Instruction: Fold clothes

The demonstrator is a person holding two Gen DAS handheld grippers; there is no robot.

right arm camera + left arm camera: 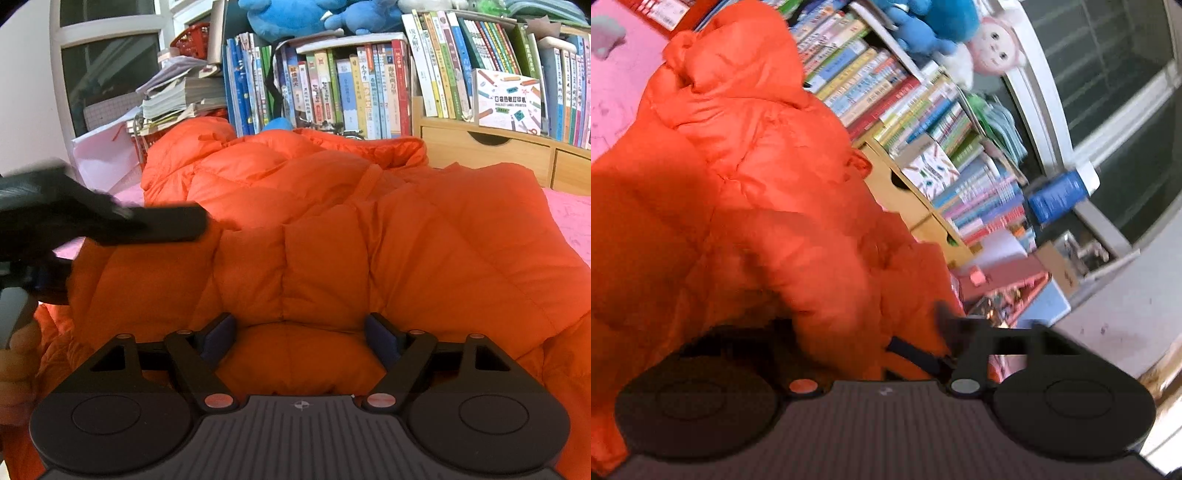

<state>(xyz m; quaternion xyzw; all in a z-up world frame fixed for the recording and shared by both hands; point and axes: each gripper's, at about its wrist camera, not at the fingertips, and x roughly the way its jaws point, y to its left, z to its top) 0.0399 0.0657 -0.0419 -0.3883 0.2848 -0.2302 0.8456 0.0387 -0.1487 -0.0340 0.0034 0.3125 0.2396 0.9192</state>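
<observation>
Right gripper (301, 338) nearest: jaws wide, puffy fold of orange down jacket (332, 229) bulging between pads, pads beside fabric, not visibly pressing. Left gripper (199, 221) closed, tips at jacket's left edge; pinch on fabric likely, not certain. Jacket heaped on pink bed cover (569, 218), in front of bookshelf (351, 85). Judged light, soft, slippery shell, springy fill; best held at hem, seams or cuffs, not mid-panel. Soft toys (295, 14) above bookshelf, window (107, 66) left of it.
</observation>
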